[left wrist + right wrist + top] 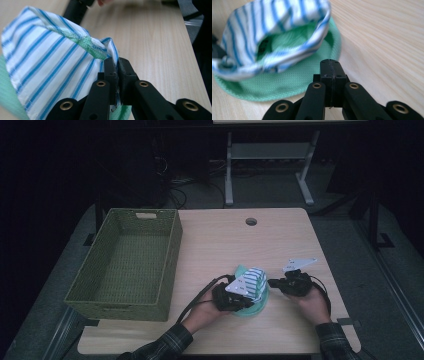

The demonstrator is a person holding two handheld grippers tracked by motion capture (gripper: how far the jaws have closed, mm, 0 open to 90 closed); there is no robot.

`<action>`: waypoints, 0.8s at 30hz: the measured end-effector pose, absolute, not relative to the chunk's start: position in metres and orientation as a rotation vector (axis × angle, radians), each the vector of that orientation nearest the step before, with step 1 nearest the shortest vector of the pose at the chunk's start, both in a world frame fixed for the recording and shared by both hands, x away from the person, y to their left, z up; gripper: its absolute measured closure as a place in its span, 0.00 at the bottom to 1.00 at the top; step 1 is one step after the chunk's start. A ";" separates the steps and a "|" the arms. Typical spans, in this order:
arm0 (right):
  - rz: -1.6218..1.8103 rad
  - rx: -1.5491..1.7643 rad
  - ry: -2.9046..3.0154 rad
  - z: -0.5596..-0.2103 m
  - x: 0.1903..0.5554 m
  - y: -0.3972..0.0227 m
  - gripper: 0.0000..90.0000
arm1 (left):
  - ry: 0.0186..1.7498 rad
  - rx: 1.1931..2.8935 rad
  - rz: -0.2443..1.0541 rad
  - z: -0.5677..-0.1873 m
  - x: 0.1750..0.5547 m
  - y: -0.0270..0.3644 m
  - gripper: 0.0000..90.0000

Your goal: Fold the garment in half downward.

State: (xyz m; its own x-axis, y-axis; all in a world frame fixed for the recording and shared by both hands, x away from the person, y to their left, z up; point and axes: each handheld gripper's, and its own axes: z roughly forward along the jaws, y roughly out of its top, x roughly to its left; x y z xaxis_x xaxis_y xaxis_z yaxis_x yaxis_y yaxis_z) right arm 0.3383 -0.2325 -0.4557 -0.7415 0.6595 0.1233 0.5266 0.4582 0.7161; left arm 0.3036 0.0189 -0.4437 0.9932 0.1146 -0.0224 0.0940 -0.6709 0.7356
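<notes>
- Hat (252, 287), striped in blue and white with a green mesh brim, lies on the table (220, 245) near its front edge, between our two grippers.
- Left gripper (117, 66): we keep its jaws clamped on the crown's striped edge, lifting the fabric off the brim, probably to reshape or fold it.
- Right gripper (330, 68): jaws pressed together on nothing, held just beside the brim and apart from it, ready, we judge, to take the opposite edge.
- Basket (127, 262): green, woven, well left of the hat; a likely destination.
</notes>
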 end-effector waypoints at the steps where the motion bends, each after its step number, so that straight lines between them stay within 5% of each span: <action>1: 1.149 1.045 2.531 -0.456 0.338 -0.234 1.00 | 0.138 2.319 0.028 -0.446 0.303 0.017 0.96; 7: 1.153 1.042 2.523 -0.454 0.338 -0.236 1.00 | 0.131 2.365 -0.020 -0.457 0.301 0.011 0.92; 11: 1.156 1.041 2.517 -0.451 0.339 -0.238 0.99 | 0.170 2.344 -0.010 -0.445 0.302 0.017 0.72; 15: 1.195 1.036 2.489 -0.440 0.343 -0.241 0.99 | 0.233 2.297 -0.002 -0.429 0.305 0.033 0.63; 24: 1.278 0.943 2.505 -0.421 0.357 -0.216 1.00 | 0.423 2.297 0.070 -0.416 0.313 0.066 1.00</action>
